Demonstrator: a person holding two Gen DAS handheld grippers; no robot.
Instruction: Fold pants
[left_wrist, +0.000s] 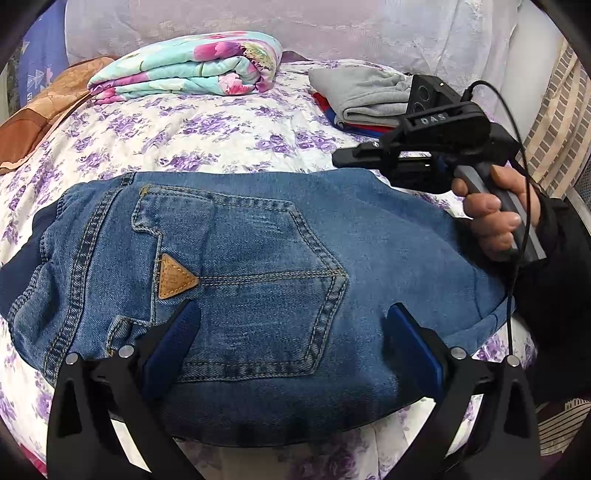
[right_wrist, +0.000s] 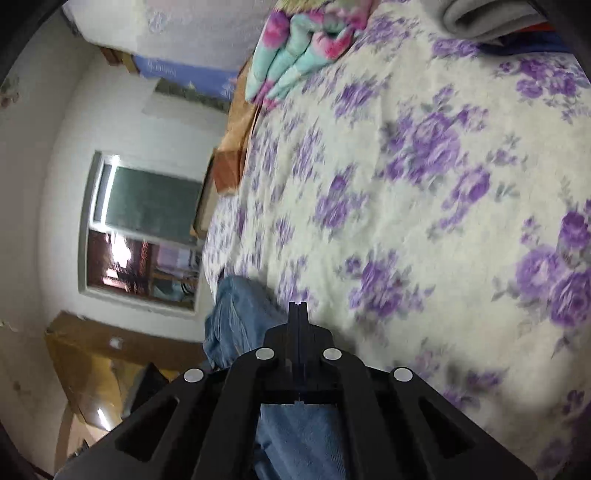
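Observation:
Folded blue jeans (left_wrist: 258, 266) lie on the flowered bedspread (left_wrist: 192, 133), back pocket and tan triangle patch up. My left gripper (left_wrist: 291, 332) is open, its blue-padded fingers (left_wrist: 177, 339) spread just above the near part of the jeans. My right gripper (left_wrist: 343, 157) is seen from the side in the left wrist view, held by a hand at the jeans' far right edge, fingers together and empty. In the right wrist view it (right_wrist: 298, 308) is shut, rolled sideways, with a strip of the jeans (right_wrist: 236, 321) beneath it.
A folded floral quilt (left_wrist: 192, 70) lies at the back of the bed. A stack of folded clothes, grey on top (left_wrist: 365, 96), sits at the back right. An orange-brown cloth (left_wrist: 37, 118) is at the left edge. A window (right_wrist: 144, 229) and wall lie beyond the bed.

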